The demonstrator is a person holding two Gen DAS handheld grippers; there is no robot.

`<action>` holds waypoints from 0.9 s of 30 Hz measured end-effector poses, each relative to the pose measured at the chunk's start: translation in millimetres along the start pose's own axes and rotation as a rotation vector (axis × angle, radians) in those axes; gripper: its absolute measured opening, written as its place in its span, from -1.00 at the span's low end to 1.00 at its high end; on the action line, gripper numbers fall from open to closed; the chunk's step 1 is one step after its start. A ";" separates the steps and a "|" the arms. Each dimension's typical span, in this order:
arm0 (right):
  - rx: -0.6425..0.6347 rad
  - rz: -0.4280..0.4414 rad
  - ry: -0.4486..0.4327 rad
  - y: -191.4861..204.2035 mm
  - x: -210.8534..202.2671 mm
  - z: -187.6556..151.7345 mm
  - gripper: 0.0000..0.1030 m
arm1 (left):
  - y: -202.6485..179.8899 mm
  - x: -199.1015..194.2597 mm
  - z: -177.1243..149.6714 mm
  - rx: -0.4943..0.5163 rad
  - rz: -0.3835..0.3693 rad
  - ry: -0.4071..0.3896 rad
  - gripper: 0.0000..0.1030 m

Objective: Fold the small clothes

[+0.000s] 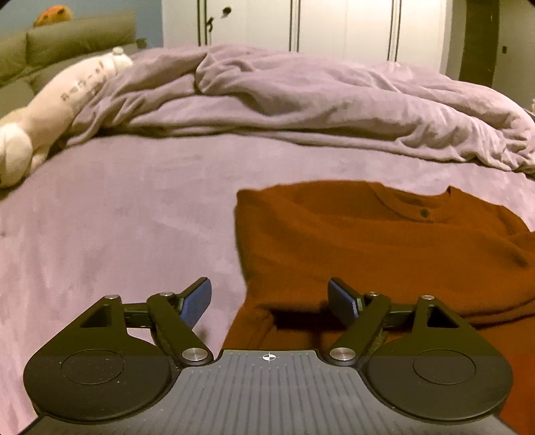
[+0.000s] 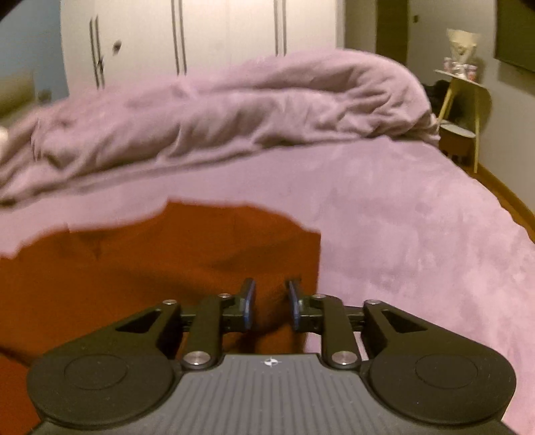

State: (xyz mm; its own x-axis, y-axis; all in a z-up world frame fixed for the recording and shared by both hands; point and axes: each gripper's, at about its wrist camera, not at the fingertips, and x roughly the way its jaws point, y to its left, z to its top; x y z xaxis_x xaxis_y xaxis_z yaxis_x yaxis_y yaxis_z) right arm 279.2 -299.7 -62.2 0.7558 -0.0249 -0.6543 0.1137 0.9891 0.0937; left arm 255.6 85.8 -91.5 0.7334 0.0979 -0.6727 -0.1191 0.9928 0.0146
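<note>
Rust-orange shirt (image 1: pixel 384 247) lay spread flat on the lilac bed (image 1: pixel 117 217), collar and one dark button (image 1: pixel 424 212) toward the far side, near the rumpled duvet (image 1: pixel 301 97) heaped across the back of the mattress. Left tool (image 1: pixel 269 299) hovered over the shirt's left edge, jaws wide apart, nothing between the blue pads (image 1: pixel 197 302); one pad sat over bare sheet, the other over orange cloth. Right tool (image 2: pixel 270 306) hung over the shirt's right edge (image 2: pixel 316 264), jaws narrow but parted, with a gap showing cloth below and no fabric pinched that could be made out. A white plush toy (image 1: pixel 50 110) lay at the bed's left, by a green sofa (image 1: pixel 60 43). White wardrobe doors (image 1: pixel 334 23) stood behind; a yellow chair (image 2: pixel 464 100) stood beside the bed.
</note>
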 end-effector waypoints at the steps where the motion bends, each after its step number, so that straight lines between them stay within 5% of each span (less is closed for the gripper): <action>1: 0.006 0.024 -0.009 4.6 0.0 2.9 -0.55 | -3.5 2.1 3.6 -0.005 -0.004 0.000 0.60; 7: -0.151 0.179 0.070 73.4 34.7 2.7 -0.56 | -31.9 30.4 22.2 -0.016 -0.056 0.009 0.65; 10: -0.222 0.167 0.109 89.8 50.5 -7.1 -0.58 | -37.6 54.7 17.2 -0.007 -0.045 0.082 0.64; 14: -0.260 0.070 0.121 70.0 60.4 -17.7 -0.60 | -36.6 62.1 5.9 0.084 -0.010 0.060 0.76; 18: -0.232 0.019 0.117 41.6 45.1 -17.8 -0.67 | -21.5 44.2 5.3 0.067 0.016 0.033 0.73; 23: -0.147 0.085 0.104 34.5 31.3 -5.9 -0.66 | -6.3 35.0 6.3 0.016 0.008 0.042 0.73; 27: -0.176 0.145 0.097 65.6 39.6 4.2 -0.66 | -5.4 36.3 26.0 0.010 0.006 0.011 0.73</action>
State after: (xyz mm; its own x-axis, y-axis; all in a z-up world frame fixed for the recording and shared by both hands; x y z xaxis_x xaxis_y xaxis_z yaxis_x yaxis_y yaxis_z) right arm 319.4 -236.4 -78.8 0.6896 0.1245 -0.7134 -0.1120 0.9916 0.0648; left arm 300.3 85.8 -96.7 0.7251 0.1030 -0.6810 -0.1167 0.9928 0.0258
